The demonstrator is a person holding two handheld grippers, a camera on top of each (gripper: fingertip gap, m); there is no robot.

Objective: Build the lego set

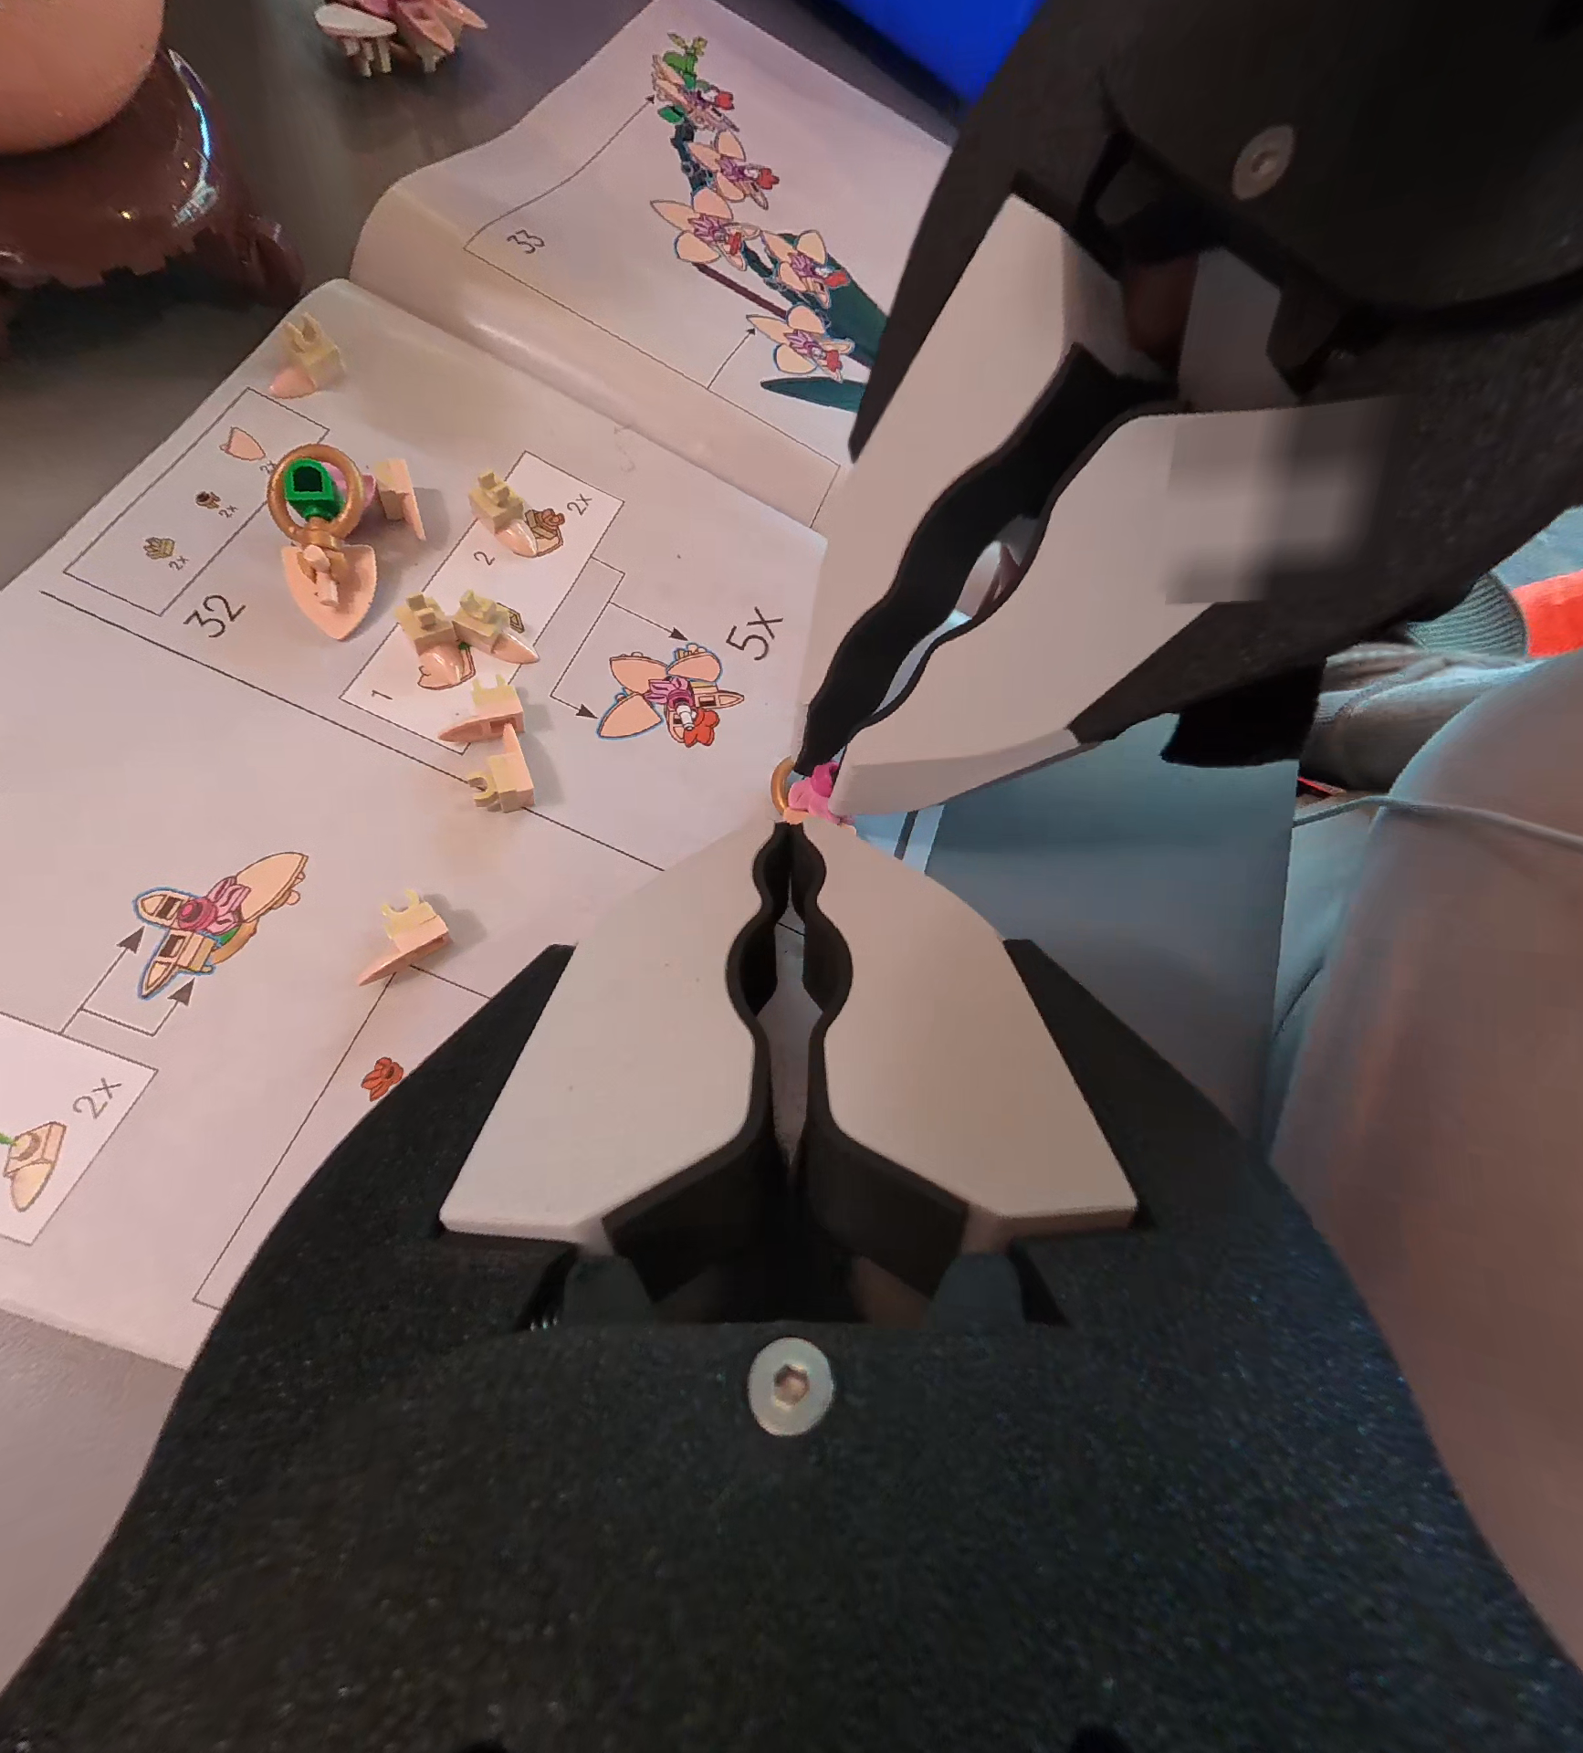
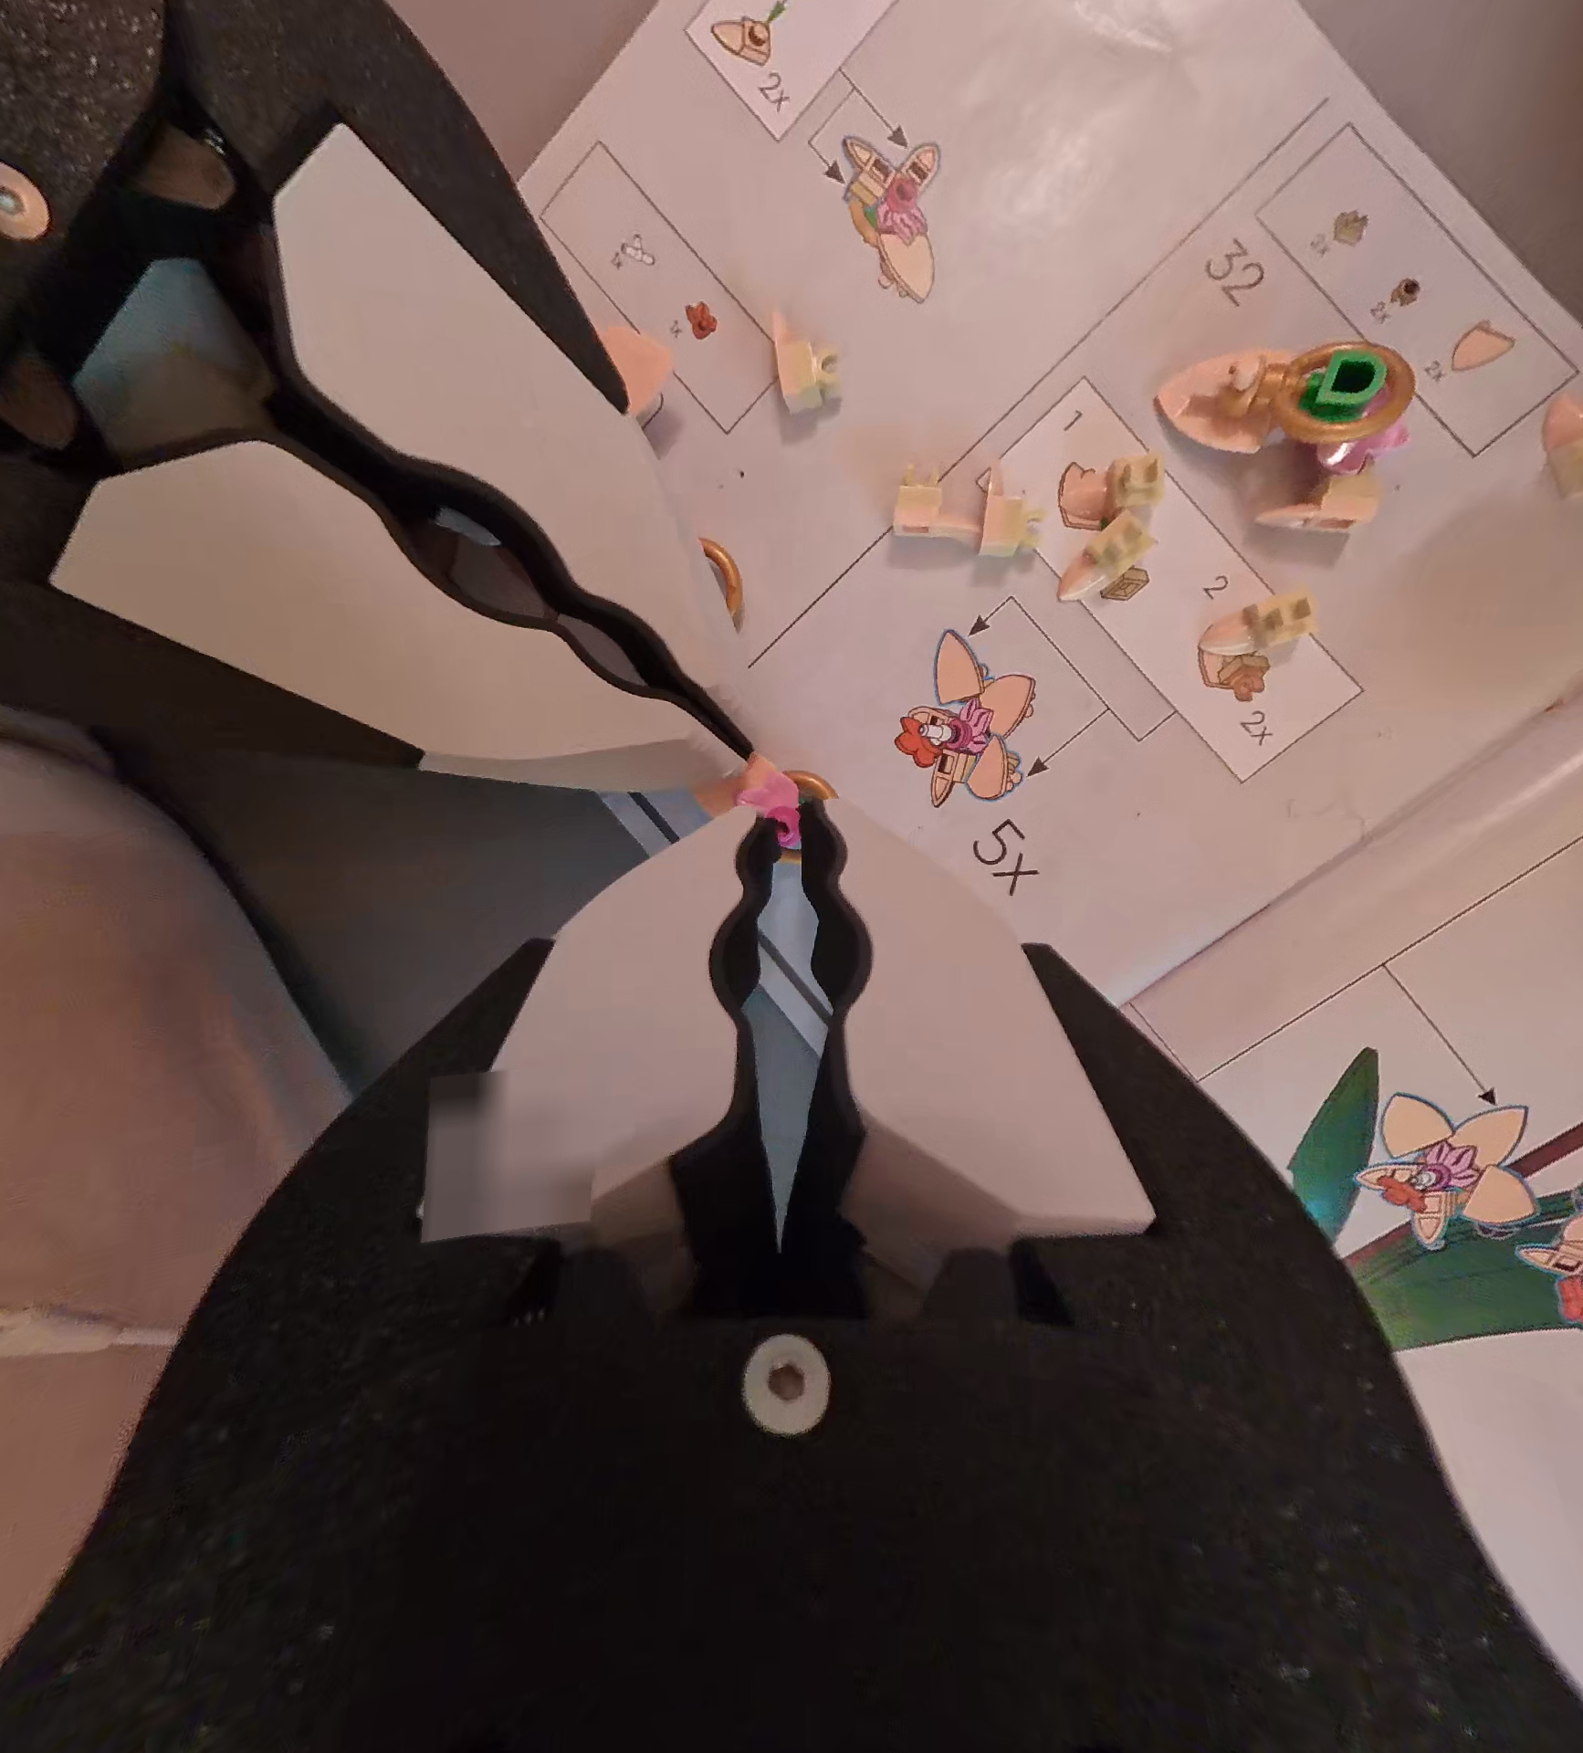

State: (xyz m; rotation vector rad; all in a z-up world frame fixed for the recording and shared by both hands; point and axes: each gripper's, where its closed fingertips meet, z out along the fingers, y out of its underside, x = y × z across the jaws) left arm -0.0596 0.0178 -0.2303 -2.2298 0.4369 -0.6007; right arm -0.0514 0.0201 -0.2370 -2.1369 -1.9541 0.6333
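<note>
A small flower assembly (image 1: pixel 805 793), a gold ring with a pink piece and a peach bit, hangs between both grippers above the edge of the open instruction booklet (image 1: pixel 152 787). My left gripper (image 1: pixel 786 835) is shut on it from below. My right gripper (image 1: pixel 816 770) comes in from the upper right and is shut on its other side. In the right wrist view the assembly (image 2: pixel 769 795) sits between my right gripper (image 2: pixel 788 827) and my left gripper (image 2: pixel 742 751). Most of the assembly is hidden by the fingertips.
A half-built flower (image 1: pixel 318 517) with a gold ring, a green piece and a peach petal lies on the booklet, also in the right wrist view (image 2: pixel 1309 403). Several loose peach petals on tan clips (image 1: pixel 484 655) lie around it. A brown pot base (image 1: pixel 57 237) stands far left. A person's grey-clad leg (image 1: pixel 1480 1091) is beside the table. My two grippers' fingertips are within a few centimetres of each other.
</note>
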